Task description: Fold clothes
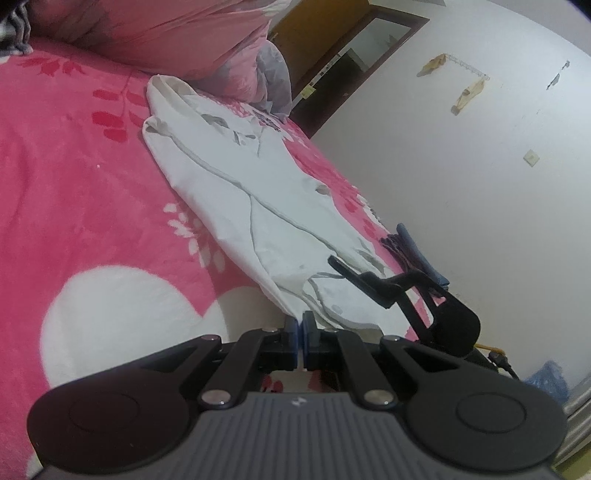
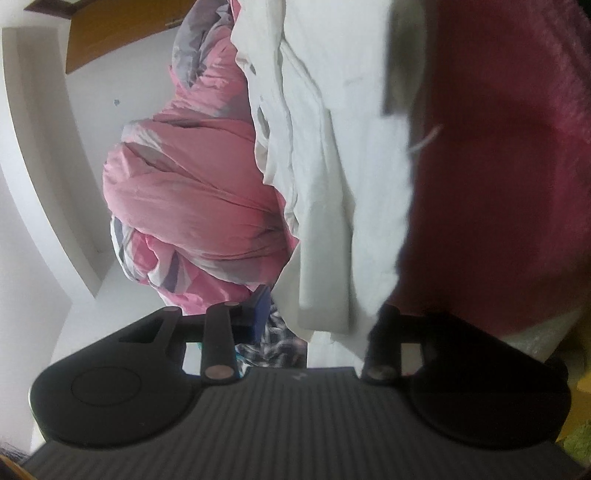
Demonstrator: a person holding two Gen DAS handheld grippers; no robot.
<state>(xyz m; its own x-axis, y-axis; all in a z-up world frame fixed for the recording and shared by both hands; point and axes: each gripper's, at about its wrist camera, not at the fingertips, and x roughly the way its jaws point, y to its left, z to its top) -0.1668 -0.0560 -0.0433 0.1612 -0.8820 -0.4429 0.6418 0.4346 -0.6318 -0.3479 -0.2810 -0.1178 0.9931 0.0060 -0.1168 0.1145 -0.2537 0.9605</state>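
White garment (image 1: 258,206) lay along the pink blanket (image 1: 74,184); my left gripper (image 1: 300,332) pinched its near corner, my right gripper (image 2: 314,317) straddled its edge, grip unclear.

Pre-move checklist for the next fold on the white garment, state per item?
1. Left tongs shut on the near hem of the white garment: ok.
2. Right tongs around the garment edge: fabric lies between them, one pad hidden; firm grip cannot tell.
3. Garment laid out long on the pink blanket: ok.
4. Far end flat: not ok, rumpled near the quilt.
5. Folded blue cloth clear of the garment: cannot tell.
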